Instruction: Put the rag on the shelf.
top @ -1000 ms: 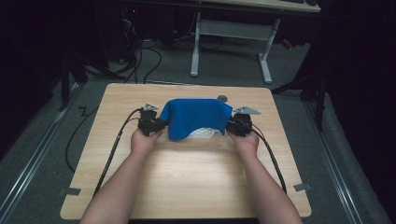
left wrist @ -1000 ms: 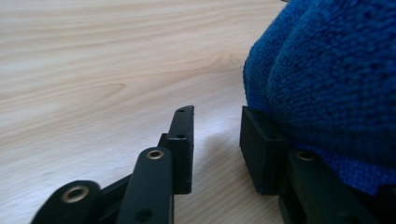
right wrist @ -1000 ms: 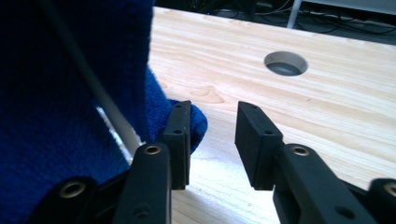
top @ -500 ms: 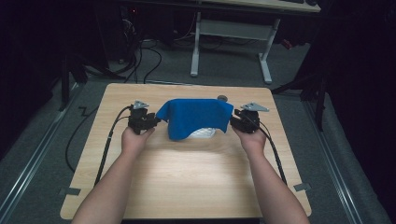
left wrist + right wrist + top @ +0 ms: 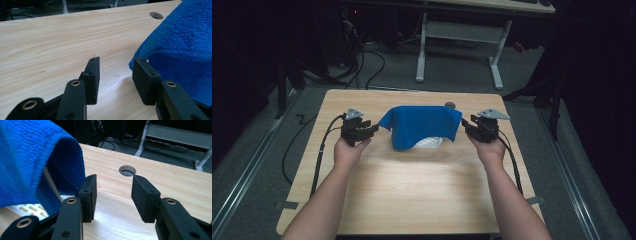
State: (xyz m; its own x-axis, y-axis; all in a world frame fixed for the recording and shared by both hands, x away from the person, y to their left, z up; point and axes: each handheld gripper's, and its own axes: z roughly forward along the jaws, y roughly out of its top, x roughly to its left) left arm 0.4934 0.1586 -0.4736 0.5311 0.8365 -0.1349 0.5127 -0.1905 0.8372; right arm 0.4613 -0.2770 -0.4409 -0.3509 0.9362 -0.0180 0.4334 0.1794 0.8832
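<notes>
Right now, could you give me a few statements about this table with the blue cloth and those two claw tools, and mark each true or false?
1. The blue cloth is draped over a white object. True.
2. The left gripper clamps the cloth. False: its jaws stand open, with nothing between them.
3. The right gripper is open. True.
4. The cloth lies on the floor. False: it is on the wooden table.
5. The table has a round hole behind the cloth. True.

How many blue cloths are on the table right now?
1. The blue cloth is draped over a white slatted object at the middle of the wooden table, between the two grippers. Anything more beneath it would be hidden.
</notes>
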